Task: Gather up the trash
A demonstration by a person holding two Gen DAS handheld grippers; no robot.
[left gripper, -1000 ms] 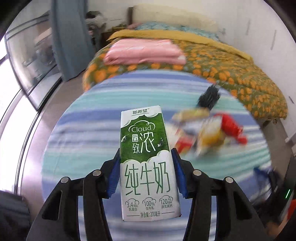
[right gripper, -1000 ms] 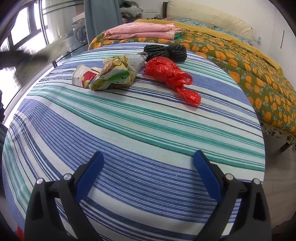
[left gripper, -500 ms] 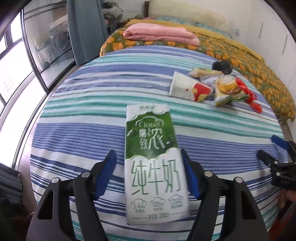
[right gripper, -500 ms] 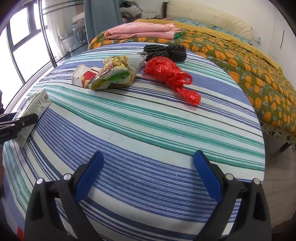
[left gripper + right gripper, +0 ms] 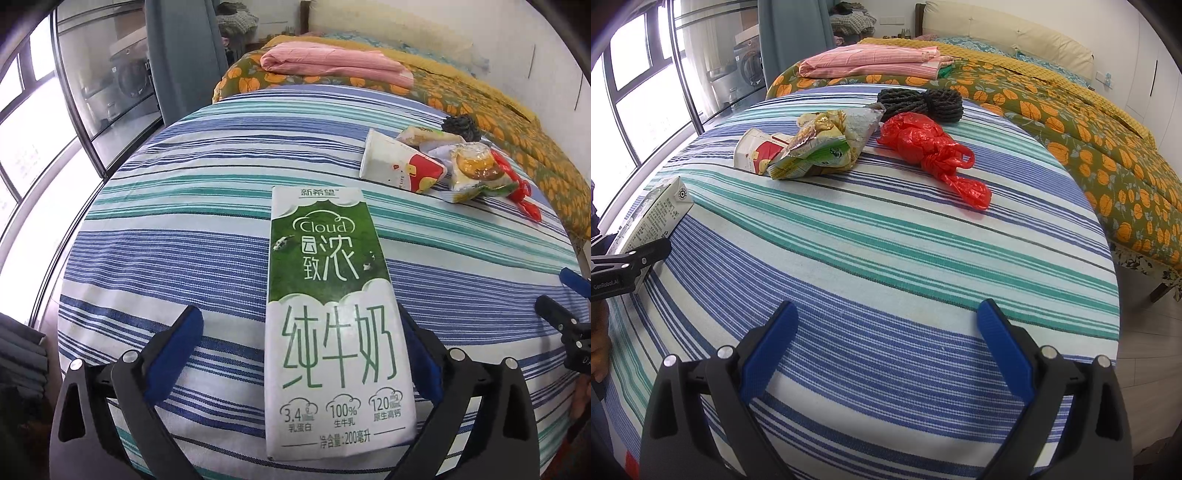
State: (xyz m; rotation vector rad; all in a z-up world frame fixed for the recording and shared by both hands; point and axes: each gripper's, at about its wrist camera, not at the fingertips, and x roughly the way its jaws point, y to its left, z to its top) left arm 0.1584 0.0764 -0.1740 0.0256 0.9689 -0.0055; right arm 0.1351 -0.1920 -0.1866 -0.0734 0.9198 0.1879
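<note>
Left wrist view shows a green and white milk carton (image 5: pixel 334 317) lying flat on the striped tablecloth (image 5: pixel 166 258), printed face up, between the two fingers of the left gripper (image 5: pixel 301 350). The jaws are opening: the left pad stands clear of the carton with cloth showing in the gap, and the right pad sits just beside the carton's edge, though contact there cannot be told. From the right wrist view the same carton (image 5: pixel 653 218) lies near the cloth's left edge, with the left gripper's black finger (image 5: pixel 631 260) across its near end.

Farther back on the cloth, well apart from the carton, lies a cluster of trash: a paper cup (image 5: pixel 757 151) on its side, a crumpled snack wrapper (image 5: pixel 820 147) against it, a knotted red plastic bag (image 5: pixel 931 151) just to the right, and a coil of dark rope (image 5: pixel 919 101) behind.

The right gripper (image 5: pixel 886 343) hangs over bare cloth with its blue pads wide apart and nothing between them. Beyond the table stands a bed with an orange-patterned cover (image 5: pixel 1089 129) and a folded pink blanket (image 5: pixel 868 61).
</note>
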